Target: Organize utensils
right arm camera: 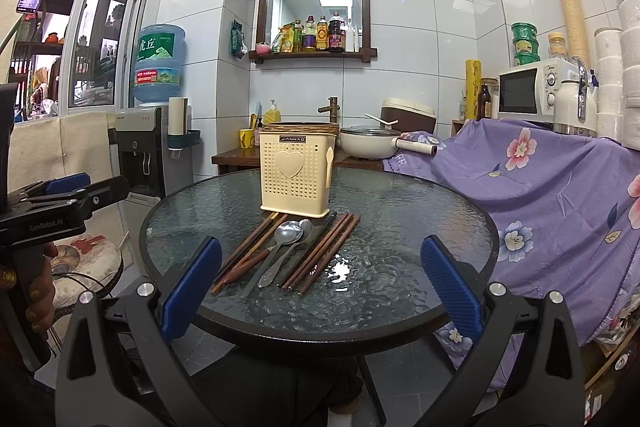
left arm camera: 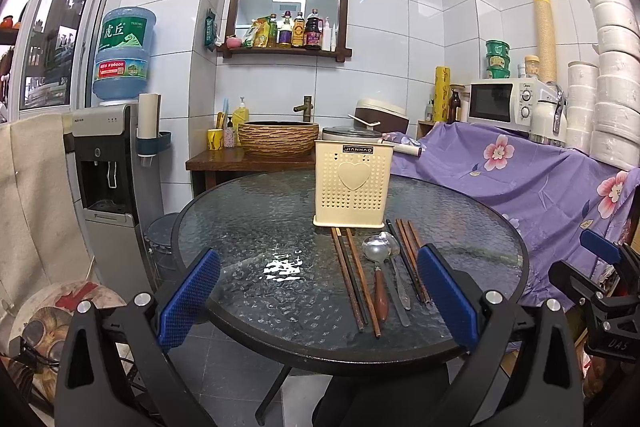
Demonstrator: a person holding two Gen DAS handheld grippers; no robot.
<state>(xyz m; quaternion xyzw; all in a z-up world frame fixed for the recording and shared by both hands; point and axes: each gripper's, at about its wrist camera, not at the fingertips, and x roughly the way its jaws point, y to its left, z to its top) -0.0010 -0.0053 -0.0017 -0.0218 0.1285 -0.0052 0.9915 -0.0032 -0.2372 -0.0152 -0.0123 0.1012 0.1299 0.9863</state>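
A cream perforated utensil holder [left arm camera: 353,183] with a heart stands upright on the round glass table [left arm camera: 248,227]; it also shows in the right wrist view [right arm camera: 295,178]. In front of it lie brown chopsticks [left arm camera: 354,279] [right arm camera: 320,253], a metal spoon with a wooden handle [left arm camera: 376,251] [right arm camera: 286,231] and a second metal spoon [right arm camera: 306,227]. My left gripper [left arm camera: 318,291] is open and empty, near the table's front edge. My right gripper [right arm camera: 320,287] is open and empty, also short of the utensils.
A purple flowered cloth [right arm camera: 560,187] covers furniture right of the table. A water dispenser [left arm camera: 108,163] stands at the left. A wooden stand with a basin [left arm camera: 278,139] and a pot [right arm camera: 366,143] is behind the table. A stool [right arm camera: 88,259] is at the left.
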